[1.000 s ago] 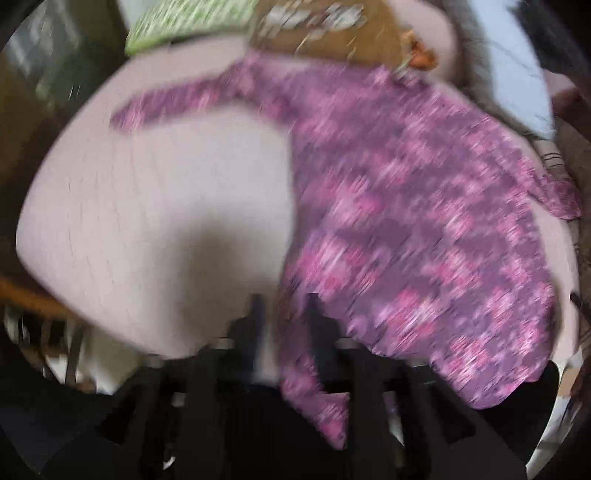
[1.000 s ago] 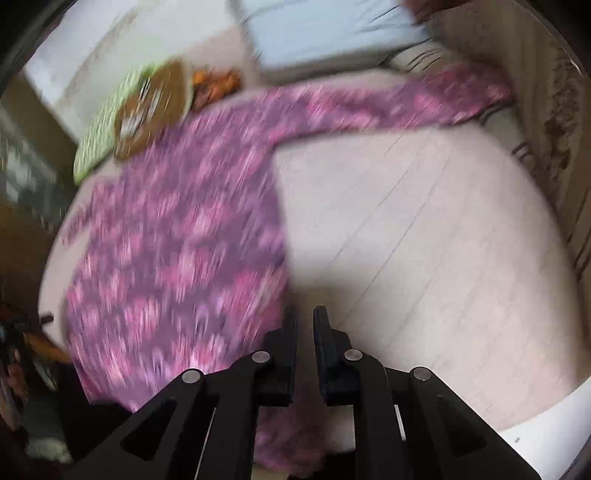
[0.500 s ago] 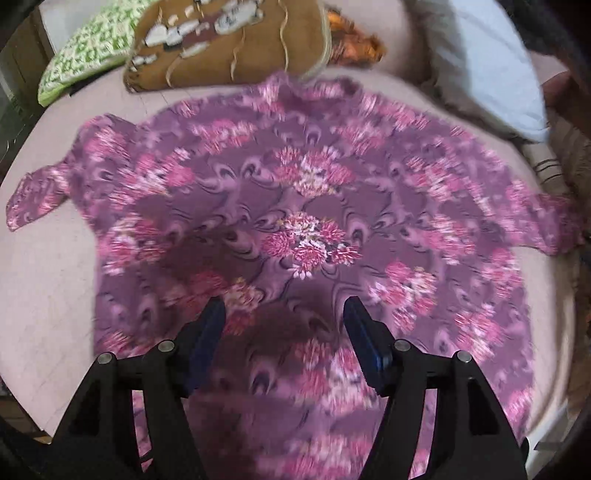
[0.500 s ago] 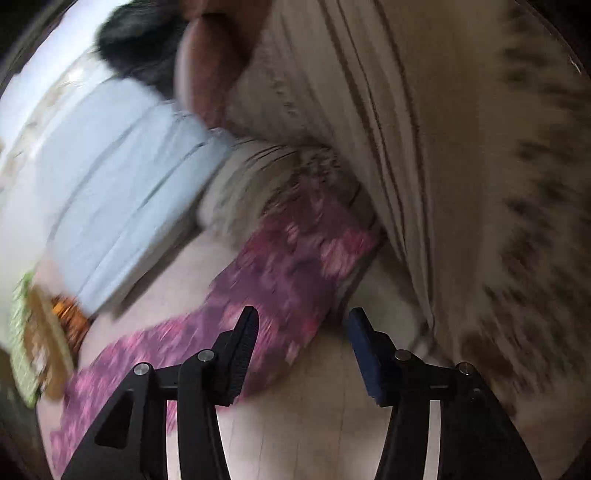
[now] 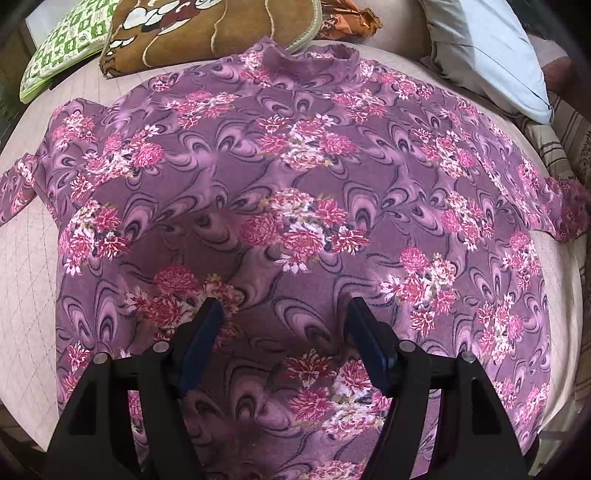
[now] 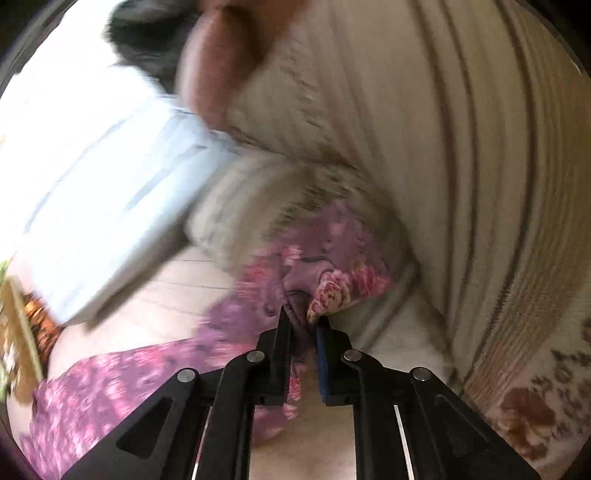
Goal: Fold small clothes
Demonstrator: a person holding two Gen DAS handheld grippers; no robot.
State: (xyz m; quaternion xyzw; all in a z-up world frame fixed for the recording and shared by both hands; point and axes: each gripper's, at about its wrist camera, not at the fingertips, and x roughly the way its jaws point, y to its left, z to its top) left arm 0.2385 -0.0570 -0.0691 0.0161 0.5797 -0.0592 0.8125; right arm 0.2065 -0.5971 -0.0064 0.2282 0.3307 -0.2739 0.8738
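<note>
A purple floral long-sleeved top (image 5: 303,206) lies spread flat on the pale pink bed surface (image 5: 26,280), collar at the far side, both sleeves out to the sides. My left gripper (image 5: 284,314) is open and empty, hovering above the top's lower middle. In the right wrist view my right gripper (image 6: 303,325) is shut on the end of the top's right sleeve (image 6: 325,273), which bunches up between the fingers beside a striped beige blanket.
A brown cushion (image 5: 207,29) and a green checked cushion (image 5: 62,44) lie beyond the collar. A pale blue pillow (image 5: 487,51) sits at the far right. The striped beige blanket (image 6: 461,166) rises right beside the sleeve end.
My right gripper has closed on the sleeve end, which was between its open fingers half a second ago. My left gripper stays open over the top, hardly moved.
</note>
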